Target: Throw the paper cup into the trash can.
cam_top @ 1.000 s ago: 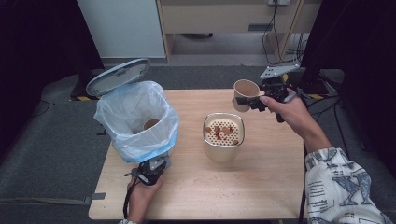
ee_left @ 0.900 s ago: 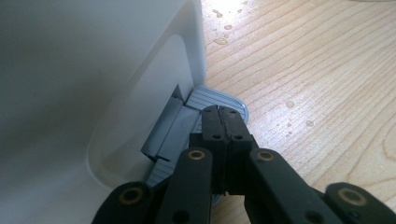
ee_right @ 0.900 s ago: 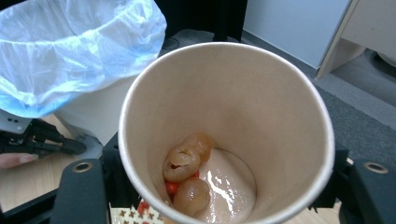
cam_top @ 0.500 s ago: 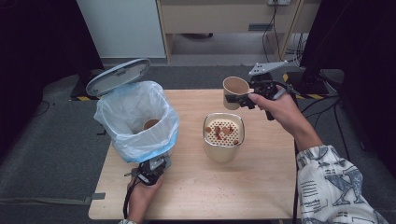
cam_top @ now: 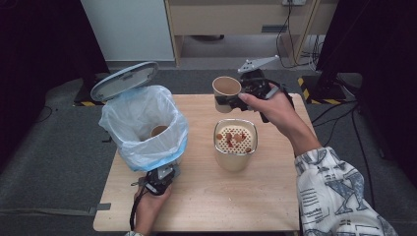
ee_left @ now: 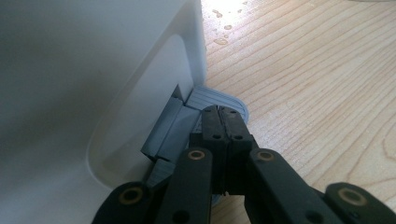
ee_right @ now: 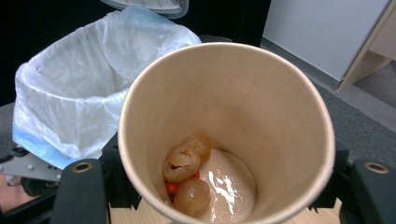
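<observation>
My right gripper is shut on a brown paper cup, held in the air above the table's far edge, right of the bin. In the right gripper view the cup sits between the jaws and holds a few pieces of fruit and a little liquid. A white bin lined with a pale blue bag stands at the left, its lid raised. My left gripper is shut, and its tips rest on the bin's grey pedal. In the high view the left gripper sits at the bin's foot.
A beige container topped with a perforated strainer carrying red and brown scraps stands mid-table, just below the cup. A brown cup lies inside the bag. Water drops dot the wooden table.
The right hand has carried the cup to the left and slightly upward, toward the bin. The left gripper has stayed on the pedal, and the lid is still up.
</observation>
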### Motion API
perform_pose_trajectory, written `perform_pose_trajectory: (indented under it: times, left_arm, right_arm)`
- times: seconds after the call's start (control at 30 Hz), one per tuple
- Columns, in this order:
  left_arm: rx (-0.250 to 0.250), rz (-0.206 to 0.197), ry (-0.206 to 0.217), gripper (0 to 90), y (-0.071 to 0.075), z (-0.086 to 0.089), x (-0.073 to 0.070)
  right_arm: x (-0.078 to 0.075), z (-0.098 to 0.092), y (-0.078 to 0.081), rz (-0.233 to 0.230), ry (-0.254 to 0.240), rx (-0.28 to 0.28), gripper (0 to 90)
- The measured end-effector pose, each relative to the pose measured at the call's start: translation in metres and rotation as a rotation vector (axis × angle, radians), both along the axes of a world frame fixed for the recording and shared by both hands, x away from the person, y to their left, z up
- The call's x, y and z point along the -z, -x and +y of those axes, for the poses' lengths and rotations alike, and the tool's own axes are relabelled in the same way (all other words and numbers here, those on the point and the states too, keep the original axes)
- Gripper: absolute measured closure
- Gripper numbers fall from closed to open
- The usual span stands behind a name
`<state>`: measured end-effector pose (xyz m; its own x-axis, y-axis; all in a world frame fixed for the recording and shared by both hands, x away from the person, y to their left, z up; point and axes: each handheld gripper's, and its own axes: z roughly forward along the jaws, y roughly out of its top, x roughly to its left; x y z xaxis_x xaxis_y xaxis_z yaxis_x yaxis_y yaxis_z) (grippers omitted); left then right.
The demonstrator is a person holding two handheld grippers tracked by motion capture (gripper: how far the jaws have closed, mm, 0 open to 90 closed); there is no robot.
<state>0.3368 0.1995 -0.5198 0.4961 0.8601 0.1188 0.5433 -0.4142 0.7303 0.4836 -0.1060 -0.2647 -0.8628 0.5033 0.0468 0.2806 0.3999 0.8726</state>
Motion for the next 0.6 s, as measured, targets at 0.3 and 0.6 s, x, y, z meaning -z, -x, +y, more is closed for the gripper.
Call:
perform_pose_trajectory:
  times: [0.3,0.6]
  left_arm:
    - [0.005,0.001,-0.001,88.8,0.0,0.0,0.0]
    - [0.003,0.0,-0.005,88.8,0.0,0.0,0.0]
  right_arm:
    - [-0.006,0.027,0.0,0.017,-0.015,-0.016,30.2]
    - [-0.011,0.054,0.003,0.022,-0.029,-0.04,30.1]
